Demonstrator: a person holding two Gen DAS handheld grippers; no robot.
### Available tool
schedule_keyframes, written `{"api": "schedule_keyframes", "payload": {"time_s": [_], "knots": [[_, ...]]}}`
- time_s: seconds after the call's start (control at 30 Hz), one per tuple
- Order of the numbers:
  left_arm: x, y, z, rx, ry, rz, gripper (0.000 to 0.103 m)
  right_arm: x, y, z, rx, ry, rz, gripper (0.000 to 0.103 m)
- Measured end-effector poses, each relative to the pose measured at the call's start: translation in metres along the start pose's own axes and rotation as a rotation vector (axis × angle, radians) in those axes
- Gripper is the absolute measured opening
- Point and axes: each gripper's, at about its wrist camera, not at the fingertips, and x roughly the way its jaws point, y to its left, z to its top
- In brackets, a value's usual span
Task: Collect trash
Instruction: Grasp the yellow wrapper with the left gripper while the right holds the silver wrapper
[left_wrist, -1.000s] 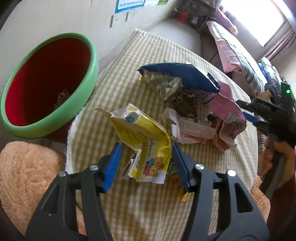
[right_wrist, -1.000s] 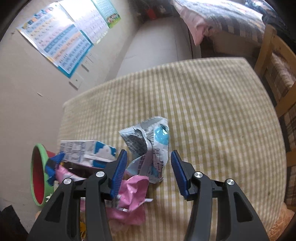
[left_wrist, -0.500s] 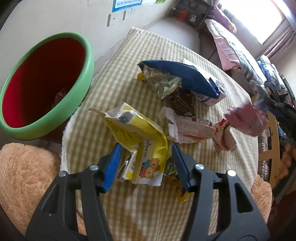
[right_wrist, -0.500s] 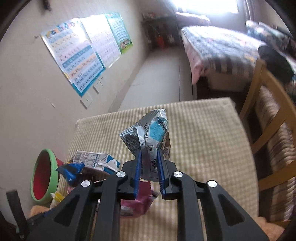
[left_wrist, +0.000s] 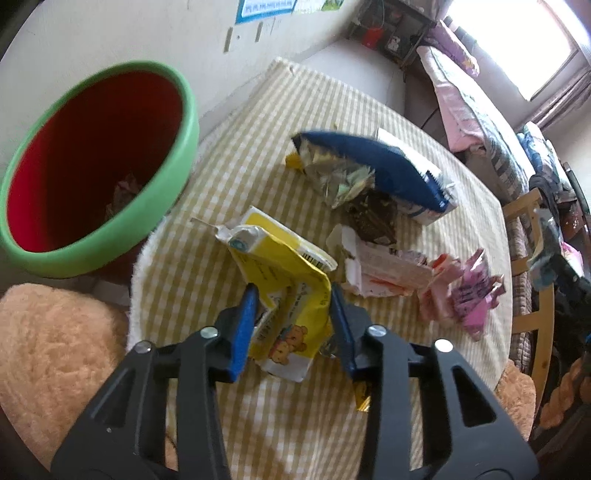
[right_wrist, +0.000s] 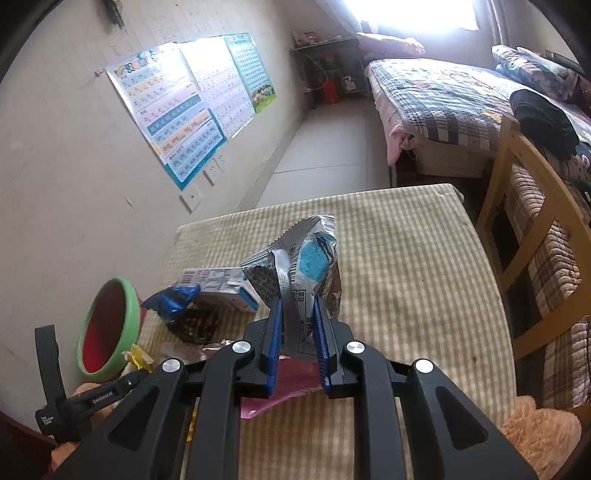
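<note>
My left gripper (left_wrist: 291, 314) reaches down at the near edge of the checked table (left_wrist: 295, 424), and its jaws are closing on a crumpled yellow carton (left_wrist: 280, 266), with both pads against its sides. A pile of trash lies beyond: a blue foil bag (left_wrist: 380, 162), a brown wrapper (left_wrist: 373, 218), white paper (left_wrist: 380, 273) and a pink wrapper (left_wrist: 472, 295). My right gripper (right_wrist: 297, 332) is shut on a silver and blue wrapper (right_wrist: 295, 258), held up above the table. A red bin with a green rim (left_wrist: 184, 122) stands left of the table.
A tan plush cushion (left_wrist: 55, 350) lies below the bin at the table's near left. A wooden chair (right_wrist: 517, 206) stands at the table's right side, with a bed (right_wrist: 443, 96) behind it. A white and blue milk carton (right_wrist: 221, 284) lies in the pile.
My right gripper shut on the silver and blue wrapper and lifted it off the table. My left gripper's jaws narrowed onto the yellow carton. The pink wrapper shifted on the table.
</note>
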Motion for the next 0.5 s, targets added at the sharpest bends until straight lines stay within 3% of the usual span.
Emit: {"api": "schedule_keyframes", "payload": {"time_s": [0.03,0.07,0.5], "knots": [[-0.003,0.000,0.001,0.002,-0.010,0.000,0.018,-0.002,0.002,0.000,-0.001,-0.004,0.005,0.016],[-0.008,-0.001,0.002,0.007,-0.022,-0.003,0.010,-0.004,0.005,-0.001,-0.004,-0.010,0.008,0.016],[-0.030,-0.006,0.007,0.018,-0.067,-0.029,0.009,-0.020,0.023,0.005,-0.028,-0.049,0.041,0.017]]}}
